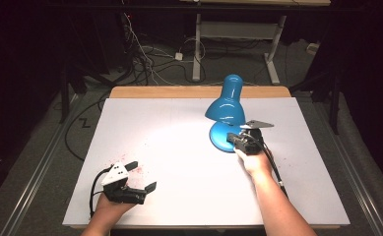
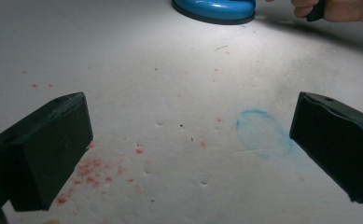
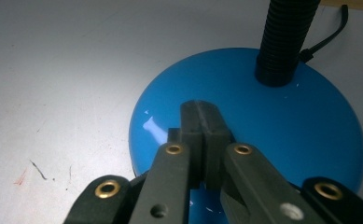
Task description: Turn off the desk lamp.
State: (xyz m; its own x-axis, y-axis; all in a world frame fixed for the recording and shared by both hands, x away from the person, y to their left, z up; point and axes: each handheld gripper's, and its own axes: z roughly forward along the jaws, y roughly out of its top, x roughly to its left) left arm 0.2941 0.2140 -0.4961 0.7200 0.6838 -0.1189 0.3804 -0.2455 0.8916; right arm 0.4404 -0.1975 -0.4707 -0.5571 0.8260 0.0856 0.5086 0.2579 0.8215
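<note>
A blue desk lamp stands lit at the table's right middle, its shade [image 1: 226, 105] bent down over its round base [image 1: 221, 136]. My right gripper [image 1: 234, 139] is at the near edge of that base. In the right gripper view its jaws [image 3: 201, 109] are shut flat together with nothing between them, the tips over the glossy base [image 3: 286, 126] in front of the black ribbed neck [image 3: 286, 37]. Whether the tips touch the base I cannot tell. My left gripper [image 1: 143, 175] stays near the front left corner, open [image 2: 191, 105] over bare table.
Red specks [image 2: 93, 170] and a faint blue ring [image 2: 263, 133] mark the white tabletop [image 1: 169, 147]. The lamp's cord [image 3: 326, 35] runs off behind the base. Beyond the wooden far edge [image 1: 179, 92] are floor cables and the legs of another desk [image 1: 197, 44].
</note>
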